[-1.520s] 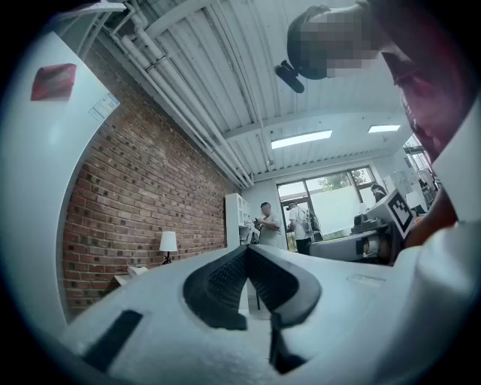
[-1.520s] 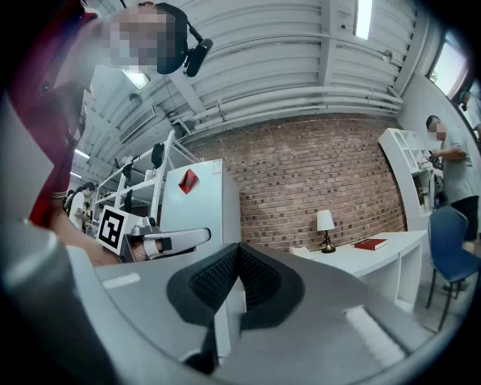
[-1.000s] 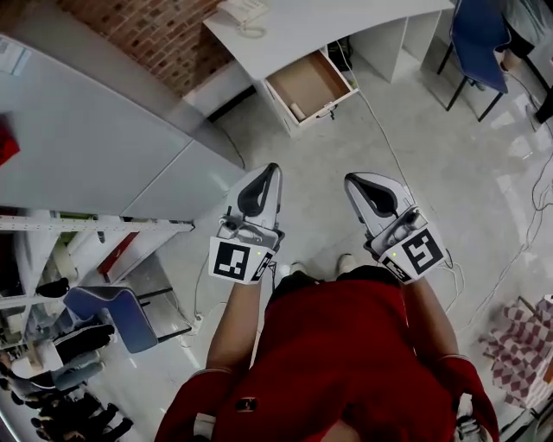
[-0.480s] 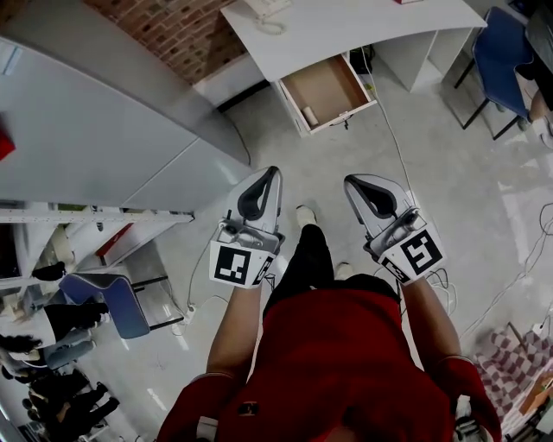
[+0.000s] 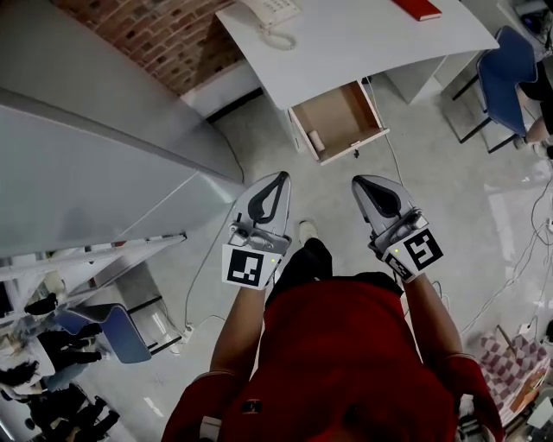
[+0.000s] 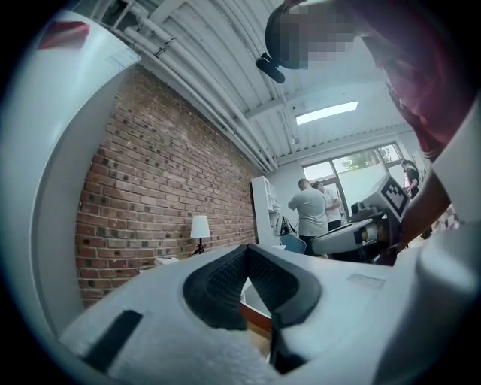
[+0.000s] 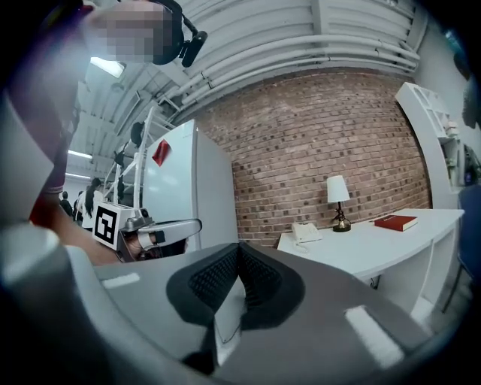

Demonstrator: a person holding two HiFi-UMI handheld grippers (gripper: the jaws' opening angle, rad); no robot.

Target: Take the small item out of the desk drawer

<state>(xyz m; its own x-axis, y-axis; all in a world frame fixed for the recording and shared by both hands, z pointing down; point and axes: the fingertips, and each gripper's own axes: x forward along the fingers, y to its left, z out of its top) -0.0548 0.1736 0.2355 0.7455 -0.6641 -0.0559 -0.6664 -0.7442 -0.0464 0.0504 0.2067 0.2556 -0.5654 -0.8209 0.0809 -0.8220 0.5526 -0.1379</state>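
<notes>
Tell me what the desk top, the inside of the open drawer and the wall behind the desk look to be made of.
The desk top is smooth, white and matte. It is probably laminated board, though the look leaves that open. The drawer has plain tan-brown panels inside, like bare wood or fibreboard, and a white front. The wall is unpainted red-brown brick with pale mortar lines.

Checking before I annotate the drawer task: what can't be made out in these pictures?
Small item, head view: too small to identify; a pale shape inside the drawer.
Red book, head view: cut off by the top edge.
Right gripper view: the drawer is hidden behind the jaws.
</notes>
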